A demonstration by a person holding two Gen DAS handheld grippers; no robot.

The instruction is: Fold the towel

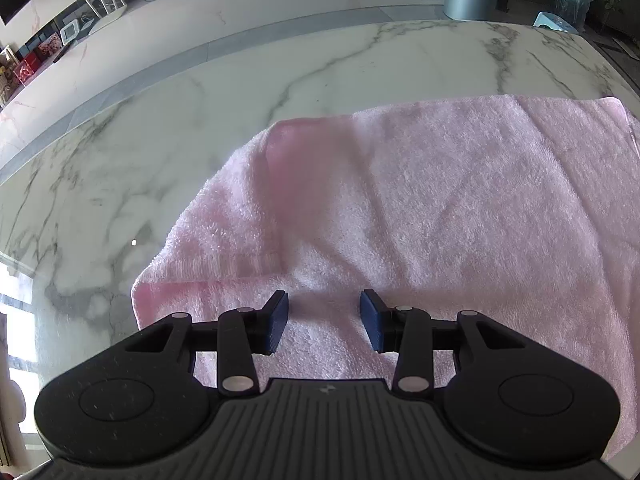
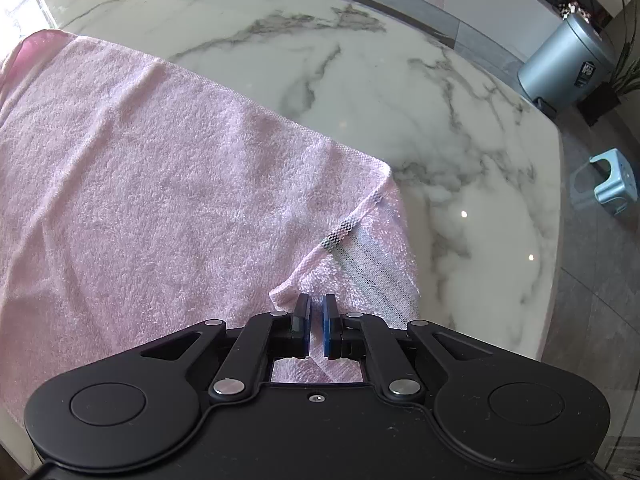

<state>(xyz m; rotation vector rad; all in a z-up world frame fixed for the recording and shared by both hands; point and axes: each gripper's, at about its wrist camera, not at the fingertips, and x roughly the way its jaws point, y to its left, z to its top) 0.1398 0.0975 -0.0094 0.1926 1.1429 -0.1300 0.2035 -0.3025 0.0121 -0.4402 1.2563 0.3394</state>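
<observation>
A pink terry towel (image 1: 440, 208) lies spread on the white marble table (image 1: 140, 160). Its left end is folded over on itself. My left gripper (image 1: 325, 320) hangs over the towel's near edge with its blue pads (image 1: 276, 322) wide apart and only flat cloth beneath them. In the right wrist view the towel (image 2: 140, 184) fills the left side. Its right corner is turned up, showing a checked hem (image 2: 340, 236) and a striped underside. My right gripper (image 2: 318, 320) is shut on the towel's edge, right where that hem ends.
The bare marble table (image 2: 400, 92) stretches beyond the towel to its far and right edges. A grey bin (image 2: 568, 60), a potted plant (image 2: 624, 76) and a small blue stool (image 2: 608, 184) stand on the floor past the table.
</observation>
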